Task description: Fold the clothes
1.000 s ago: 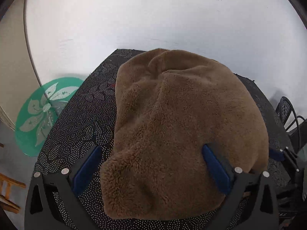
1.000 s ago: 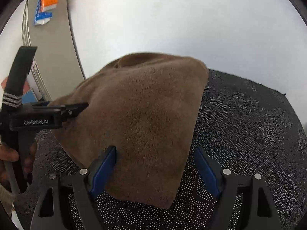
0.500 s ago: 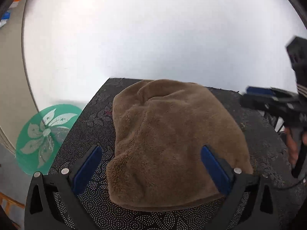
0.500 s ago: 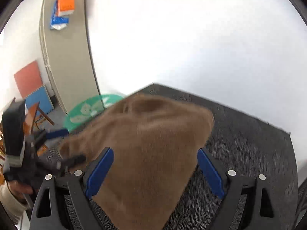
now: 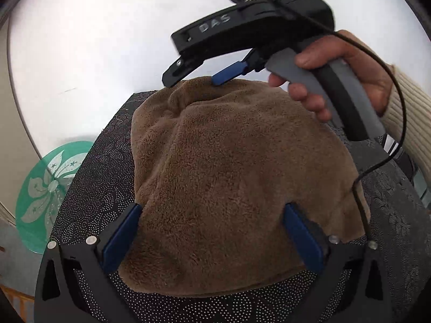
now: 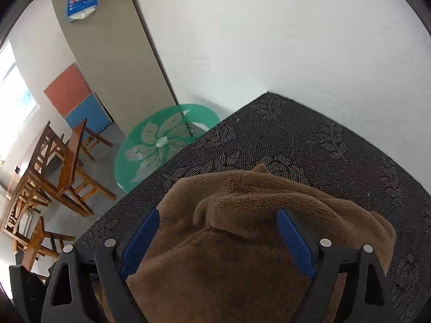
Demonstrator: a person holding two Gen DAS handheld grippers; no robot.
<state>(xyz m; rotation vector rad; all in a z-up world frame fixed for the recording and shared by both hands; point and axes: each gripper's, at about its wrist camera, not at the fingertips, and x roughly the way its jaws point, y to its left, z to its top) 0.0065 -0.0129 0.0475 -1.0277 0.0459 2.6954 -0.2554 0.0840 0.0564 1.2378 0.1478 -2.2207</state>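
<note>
My right gripper (image 6: pixel 215 239) stands with its jaws spread wide over the far end of the brown fleece garment (image 6: pixel 242 242), a raised ridge of pile lying between the blue pads (image 6: pixel 140 237), neither pad pressing it. My left gripper (image 5: pixel 212 239) is likewise released, jaws wide, straddling the near hem of the same garment (image 5: pixel 231 177), which lies bunched in a rounded heap on the dark patterned tabletop (image 5: pixel 89 188).

The risk I judge most likely: if either set of jaws closes here, it takes only the top fold of thick pile, and a lift drags the heap open instead of carrying a clean edge. The fleece looks bulky and springy, so a shallow bite could slip out. From the left view, the right gripper (image 5: pixel 204 75), held by a hand (image 5: pixel 342 72), hangs just above the far ridge, and its cable (image 5: pixel 382 145) droops across the cloth's right side; it could snag the fabric or my left jaws if the two tools cross.

Beyond the jaws, the tabletop's far corner meets a white wall (image 6: pixel 296 40). Left of the table sits a green round glass table (image 6: pixel 161 140) with a flower motif, then wooden chairs (image 6: pixel 54 167) and foam mats (image 6: pixel 72 99) against the wall.
</note>
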